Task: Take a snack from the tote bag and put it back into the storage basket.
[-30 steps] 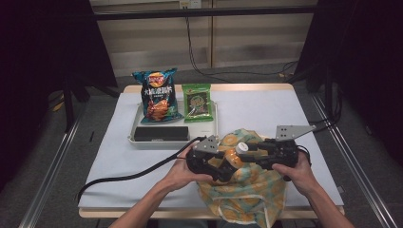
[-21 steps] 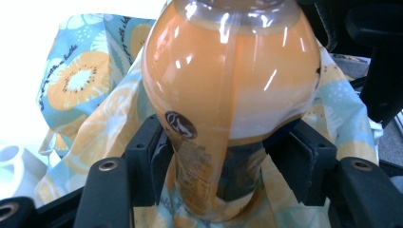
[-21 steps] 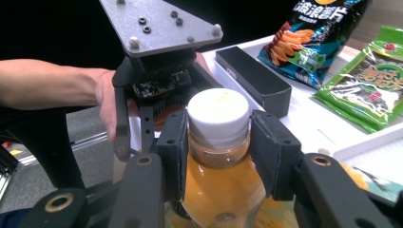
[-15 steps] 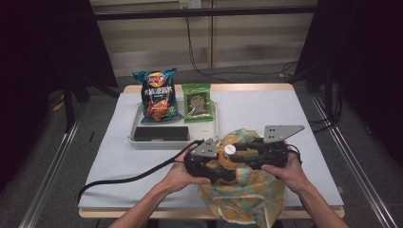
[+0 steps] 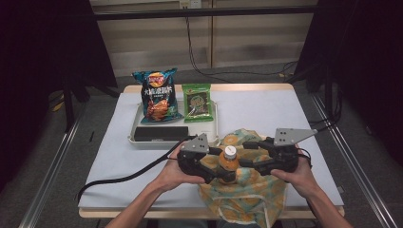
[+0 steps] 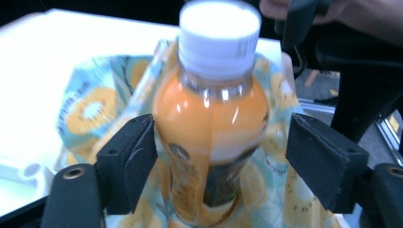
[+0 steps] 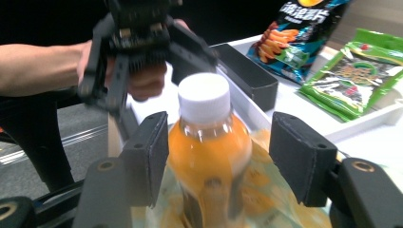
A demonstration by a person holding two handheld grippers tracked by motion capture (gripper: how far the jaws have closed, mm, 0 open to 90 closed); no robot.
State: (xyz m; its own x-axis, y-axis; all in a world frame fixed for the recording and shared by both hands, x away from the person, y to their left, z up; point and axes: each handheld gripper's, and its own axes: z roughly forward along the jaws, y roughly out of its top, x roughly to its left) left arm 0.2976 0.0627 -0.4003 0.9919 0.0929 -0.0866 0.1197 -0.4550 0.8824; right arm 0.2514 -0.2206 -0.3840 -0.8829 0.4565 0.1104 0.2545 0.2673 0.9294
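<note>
Orange bottle (image 5: 228, 165), white cap, upright on patterned cloth (image 5: 247, 199) at near table edge, cloth overhanging it. Left gripper (image 6: 216, 164): jaws spread around bottle, one pad (image 6: 130, 159) touching or nearly so, gap at the other. Right gripper (image 7: 223, 159): spread, bottle between, gaps both sides. Tray (image 5: 216, 128) with chip bag (image 5: 157, 95) and green packet (image 5: 197, 101) behind; bare table (image 5: 266, 107) to the right

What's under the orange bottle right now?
The orange bottle stands on the patterned cloth, which spreads over the white table. Both tools flank it, jaws open. The bottle's base and the cloth beneath it are hidden.
</note>
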